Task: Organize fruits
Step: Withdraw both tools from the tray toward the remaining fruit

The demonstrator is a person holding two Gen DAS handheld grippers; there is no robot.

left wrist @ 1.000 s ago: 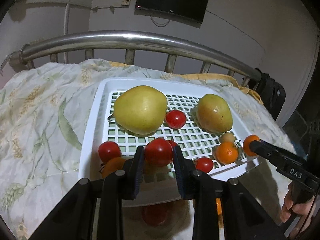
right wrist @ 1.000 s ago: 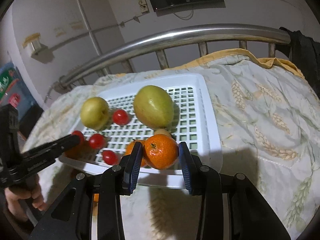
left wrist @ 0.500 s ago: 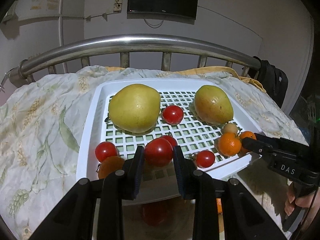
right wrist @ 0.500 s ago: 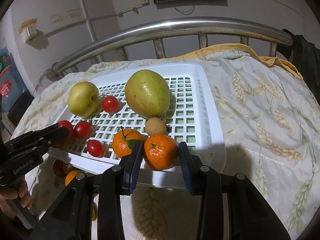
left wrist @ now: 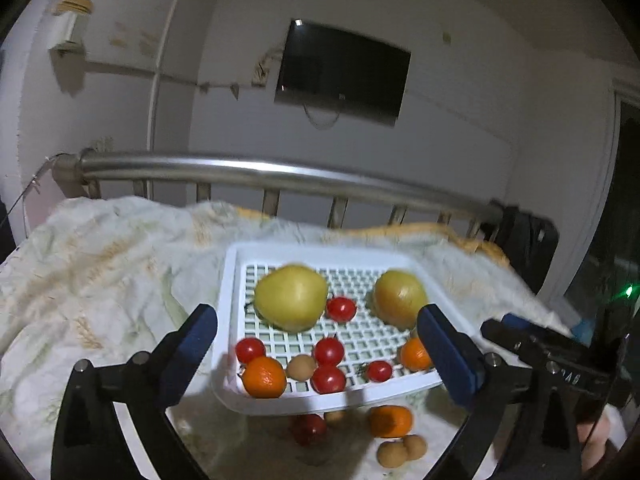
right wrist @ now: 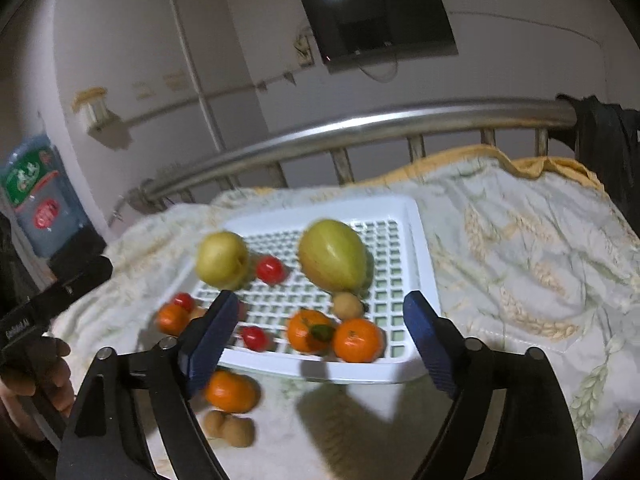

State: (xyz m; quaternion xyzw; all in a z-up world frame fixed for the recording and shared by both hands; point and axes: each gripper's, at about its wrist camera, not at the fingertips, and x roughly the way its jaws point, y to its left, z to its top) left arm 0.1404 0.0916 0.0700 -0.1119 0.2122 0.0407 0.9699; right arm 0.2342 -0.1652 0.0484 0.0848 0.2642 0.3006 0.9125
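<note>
A white slotted tray (left wrist: 230, 280) (right wrist: 420, 240) lies on the bed. It holds a yellow pear (left wrist: 290, 298) (right wrist: 222, 260), a green mango (left wrist: 400, 298) (right wrist: 332, 260), several tomatoes (left wrist: 328, 378), oranges (left wrist: 264, 376) (right wrist: 356, 340) and small brown fruits (left wrist: 300, 367). My left gripper (left wrist: 320, 356) is open and empty, raised in front of the tray. My right gripper (right wrist: 320, 340) is open and empty too. On the bedding in front of the tray lie an orange (left wrist: 390, 420) (right wrist: 230, 390), a tomato (left wrist: 308, 428) and brown fruits (left wrist: 400, 452) (right wrist: 230, 428).
A steel bed rail (left wrist: 280, 172) (right wrist: 360, 124) runs behind the tray. A television (left wrist: 342, 74) hangs on the wall. A dark bag (left wrist: 524, 248) hangs at the rail's right end. The flowered bedding (right wrist: 540, 260) spreads on both sides.
Both grippers have opened, let go of their fruit and drawn back and up. The tomato and the orange now lie in the tray near its front edge.
</note>
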